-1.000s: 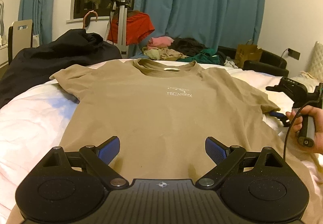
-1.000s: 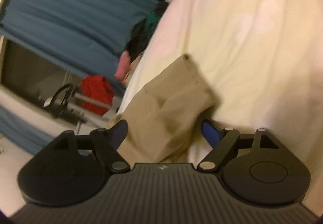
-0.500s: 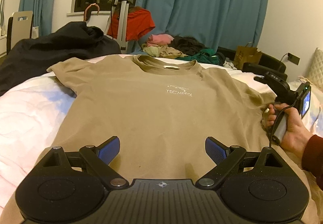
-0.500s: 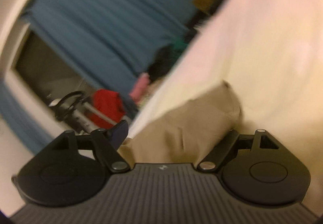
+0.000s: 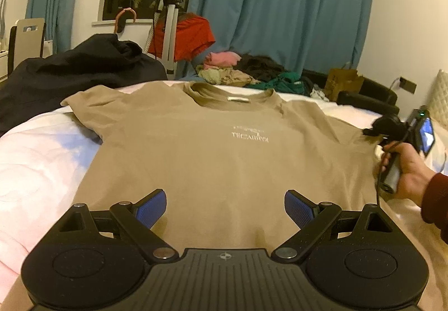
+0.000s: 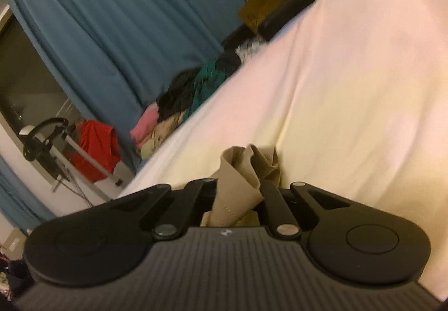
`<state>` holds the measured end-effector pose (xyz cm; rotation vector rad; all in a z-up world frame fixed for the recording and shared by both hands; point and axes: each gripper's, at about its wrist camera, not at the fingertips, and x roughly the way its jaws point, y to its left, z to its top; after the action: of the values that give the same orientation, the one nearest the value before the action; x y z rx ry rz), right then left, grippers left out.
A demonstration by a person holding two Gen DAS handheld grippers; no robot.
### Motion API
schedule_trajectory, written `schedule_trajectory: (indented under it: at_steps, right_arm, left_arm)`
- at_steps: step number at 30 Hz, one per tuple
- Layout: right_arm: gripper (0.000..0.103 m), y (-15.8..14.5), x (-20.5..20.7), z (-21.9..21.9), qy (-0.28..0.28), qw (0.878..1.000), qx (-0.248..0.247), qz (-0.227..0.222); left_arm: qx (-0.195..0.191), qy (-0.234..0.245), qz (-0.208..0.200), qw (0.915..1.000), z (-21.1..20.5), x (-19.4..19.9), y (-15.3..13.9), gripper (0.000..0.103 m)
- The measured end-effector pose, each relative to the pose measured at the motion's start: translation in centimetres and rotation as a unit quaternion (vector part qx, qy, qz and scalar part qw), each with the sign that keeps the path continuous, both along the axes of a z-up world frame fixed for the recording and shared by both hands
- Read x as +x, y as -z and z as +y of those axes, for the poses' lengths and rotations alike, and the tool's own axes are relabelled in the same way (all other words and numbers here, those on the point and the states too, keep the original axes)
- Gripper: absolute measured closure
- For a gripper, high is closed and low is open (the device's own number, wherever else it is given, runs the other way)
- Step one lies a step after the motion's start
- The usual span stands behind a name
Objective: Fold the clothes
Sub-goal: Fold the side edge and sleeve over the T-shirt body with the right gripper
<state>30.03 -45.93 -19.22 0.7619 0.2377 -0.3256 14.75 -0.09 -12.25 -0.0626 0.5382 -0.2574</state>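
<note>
A: In the left wrist view, how far along is the folding?

B: Barely begun, I'd judge. The tan T-shirt (image 5: 224,154) lies flat and face up on the pale bed cover (image 5: 36,165), collar away from the camera, both sleeves spread, no fold made. The left gripper (image 5: 225,208) hovers over the hem with its blue pads spread wide and nothing between them.

A: And the other hand?

B: At the right edge of that view, the right gripper (image 5: 376,130) is at the shirt's right sleeve, but its fingers are too small there to read.

A: The right wrist view?

B: That settles it. The right gripper (image 6: 238,193) has just been closing and is now clenched on a bunched piece of the tan T-shirt (image 6: 238,185), the sleeve by its position, puckered up between the fingers above the bed cover (image 6: 350,101).

A: What is missing from it?

B: The shirt's body. What's left, I'd say, is carrying that sleeve inward, then the other side, then the lengthwise folds.
</note>
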Motion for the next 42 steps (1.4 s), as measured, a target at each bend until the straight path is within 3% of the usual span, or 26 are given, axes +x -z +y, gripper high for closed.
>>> schedule_trajectory:
  at_steps: [7,13,18,23,25,27,28,29,34,38,42]
  right_arm:
    - [0.098,-9.1,0.6,5.3,-0.026,0.987,-0.160,0.007]
    - [0.098,-15.1,3.1,15.6,-0.080,0.955,-0.283,0.030]
    - [0.098,-14.3,6.1,25.6,-0.161,0.923,-0.345,0.050]
    - [0.096,-10.9,8.8,33.7,-0.230,0.887,-0.392,0.084]
    - [0.094,-9.4,10.0,35.2,-0.256,0.879,-0.388,0.110]
    - [0.057,-8.7,10.4,35.5,-0.291,0.877,-0.362,0.118]
    - [0.018,-8.7,10.1,35.5,-0.302,0.879,-0.352,0.113]
    - [0.000,-8.9,9.4,35.3,-0.308,0.881,-0.345,0.102]
    - [0.000,-11.8,3.4,34.4,-0.304,0.894,-0.324,0.064]
    - [0.000,-14.2,-4.0,31.5,-0.281,0.920,-0.270,0.035]
    - [0.000,-15.7,-13.1,28.3,-0.252,0.940,-0.230,0.030]
  left_arm:
    - [0.000,-0.005,-0.044,0.9990,1.3,-0.6,-1.9,0.010]
    - [-0.025,-0.032,-0.043,0.9983,3.8,-0.7,-3.3,0.010]
    - [-0.050,-0.052,-0.014,0.9973,7.1,0.1,-3.3,0.010]
    - [-0.073,-0.068,0.012,0.9949,9.8,1.0,-2.4,0.010]
    - [-0.079,-0.069,0.018,0.9943,10.4,1.4,-1.8,0.010]
    - [-0.079,-0.070,0.028,0.9940,10.7,2.0,-1.1,0.010]
    - [-0.079,-0.070,0.033,0.9939,10.7,2.3,-0.8,0.010]
    - [-0.080,-0.068,0.036,0.9938,10.7,2.5,-0.6,0.010]
    - [-0.077,-0.057,0.037,0.9947,10.0,2.9,-0.2,0.010]
    - [-0.060,-0.048,0.028,0.9966,9.2,2.0,-0.5,0.010]
    - [-0.045,-0.044,0.020,0.9978,8.5,0.9,-1.1,0.010]
